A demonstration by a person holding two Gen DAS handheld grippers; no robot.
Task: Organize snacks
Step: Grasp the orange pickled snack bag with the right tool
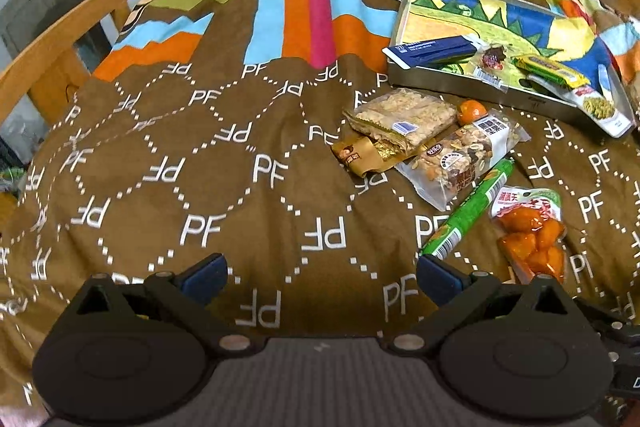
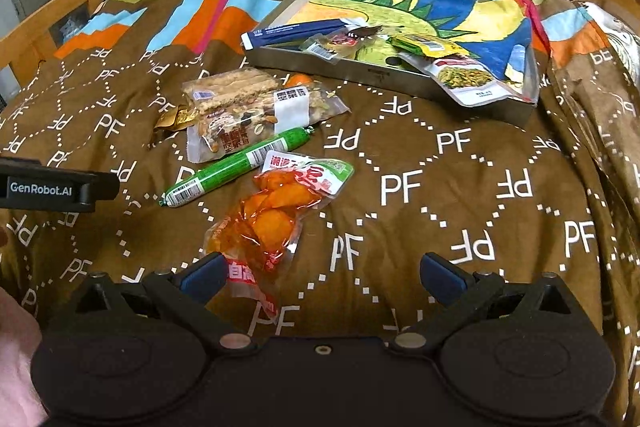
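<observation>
the orange snack pouch (image 2: 272, 215) lies low centre-left on the bed, touching the right tongs' (image 2: 322, 277) left finger, long axis toward upper right; both tongs wide, empty; left tongs (image 1: 322, 277) farther.

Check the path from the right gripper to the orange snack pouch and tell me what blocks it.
Nothing visible does. The right gripper is open just above the blanket, and the orange snack pouch lies directly ahead, its near end beside the left finger.

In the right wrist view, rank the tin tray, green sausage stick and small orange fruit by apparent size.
1. Tin tray, largest though farthest.
2. Green sausage stick.
3. Small orange fruit, mostly hidden behind packets, so its size is unsure.
</observation>
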